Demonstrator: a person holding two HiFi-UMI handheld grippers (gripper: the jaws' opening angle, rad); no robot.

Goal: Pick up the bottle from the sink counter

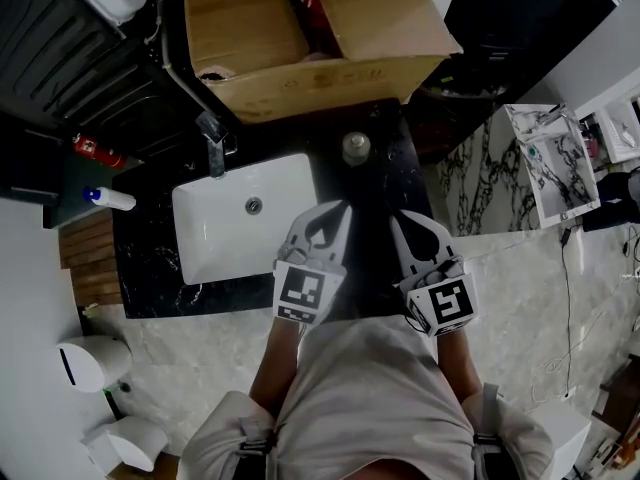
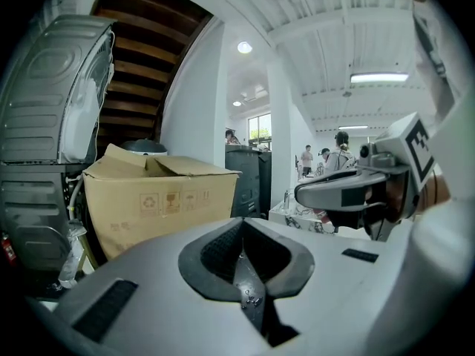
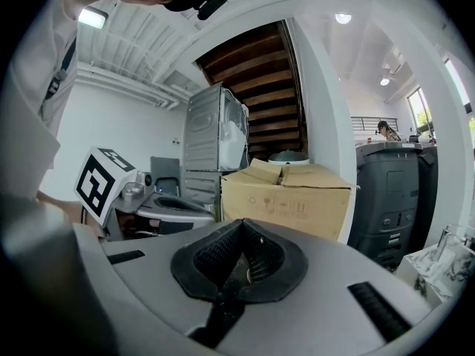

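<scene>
While hovering with both tools pressed together on nothing, open one wide first. Then reach the right tool point(image 1: 398, 218) forward to the bottle point(image 1: 356, 148), standing on the dark worktop point(image 1: 378, 183) just beside the sink point(image 1: 195, 253). Come in level round the middle, squeeze gently, lift straight up. Keep the left tool point(image 1: 338, 213) clear. Counted: two tools, one bottle on the worktop, one sink, one tap point(image 1: 213, 146), one cardboard box point(image 1: 300, 28).

text: none legible | signs: recycling and handling symbols | on: cardboard box point(image 2: 159, 199) front | small print: too blurred
</scene>
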